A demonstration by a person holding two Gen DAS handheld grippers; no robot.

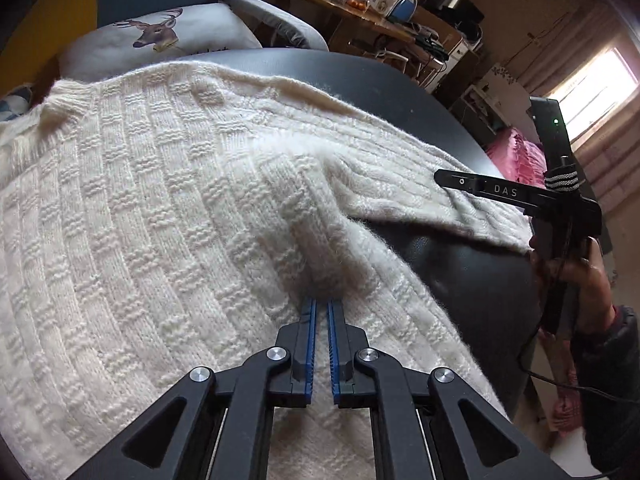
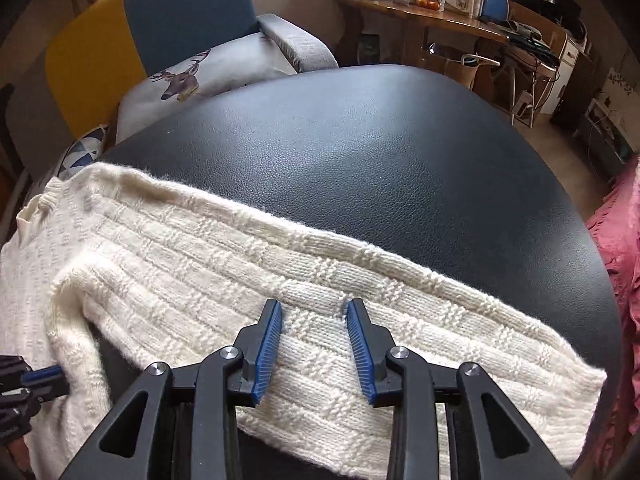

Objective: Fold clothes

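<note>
A cream knit sweater [image 1: 140,200] lies spread over a black leather table [image 1: 460,272]. In the left wrist view my left gripper [image 1: 322,304] is shut on a raised fold of the sweater near its armpit, and the knit bunches up at the fingertips. The sleeve [image 2: 400,320] runs out to the right across the table [image 2: 360,152]. My right gripper [image 2: 314,308] stands open over the sleeve's middle, its blue pads [image 2: 268,340] spread apart on the knit. The left gripper [image 2: 44,374] shows at the lower left edge, and the right gripper [image 1: 444,178] at the right above the sleeve.
Behind the table stands an armchair with a deer cushion [image 2: 180,76]. A wooden desk [image 2: 420,12] crowded with jars is at the back right. Pink fabric [image 2: 616,240] hangs past the table's right edge. A hand [image 1: 592,272] holds the right gripper.
</note>
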